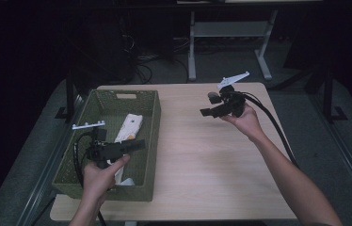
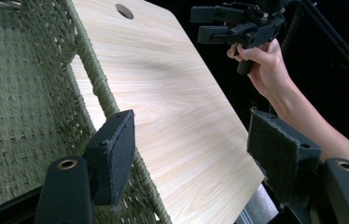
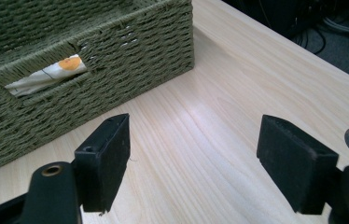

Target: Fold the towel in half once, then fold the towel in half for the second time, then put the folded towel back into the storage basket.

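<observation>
The left gripper (image 1: 134,145) hangs over the green woven basket (image 1: 151,109), its fingers (image 2: 115,149) spread wide with nothing between them. Just beyond them in the basket lies a white packet (image 1: 131,126) with orange print. Across bare wooden table (image 1: 202,155), the right gripper (image 1: 210,112) hovers, fingers (image 3: 105,158) likewise apart and empty.
</observation>
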